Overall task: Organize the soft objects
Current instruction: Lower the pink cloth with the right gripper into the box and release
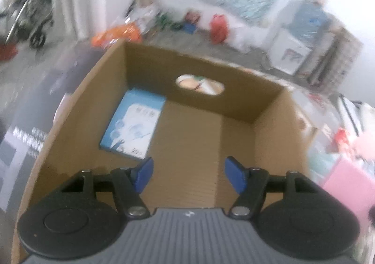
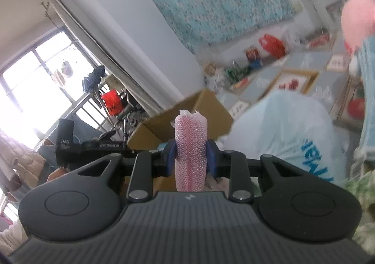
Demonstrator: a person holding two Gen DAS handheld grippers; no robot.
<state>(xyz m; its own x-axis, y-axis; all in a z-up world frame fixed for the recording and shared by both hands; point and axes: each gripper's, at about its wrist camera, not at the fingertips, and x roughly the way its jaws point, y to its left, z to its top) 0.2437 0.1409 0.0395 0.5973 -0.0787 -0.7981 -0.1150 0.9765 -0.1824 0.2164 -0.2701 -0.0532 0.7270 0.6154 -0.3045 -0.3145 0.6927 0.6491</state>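
Cluttered floor, a pale wall and a blue patterned wall hanging (image 2: 218, 1) form the backdrop in both wrist views. Between the blue pads of the right gripper (image 2: 191, 156) a pink mesh-textured foam roll (image 2: 191, 144) is pinched upright, its ragged white top standing above the fingers and its lower end reaching back towards the camera; the jaws are drawn narrow against its sides. The roll is judged light, soft and compressible, so it should be held around its middle with modest pressure, since a harder squeeze could crush it and a grip near the tip could let it bend away. Beyond it, an open brown cardboard box (image 2: 206, 104) and a light blue plastic bag with printed lettering (image 2: 293, 128) can be seen. The left gripper (image 1: 188, 173) is held with its jaws wide and nothing between them, above the same cardboard box (image 1: 187, 137), in which a blue and white printed carton (image 1: 133, 123) lies against the left wall. A pink flat object (image 1: 349, 184) is seen just outside the box on the right.
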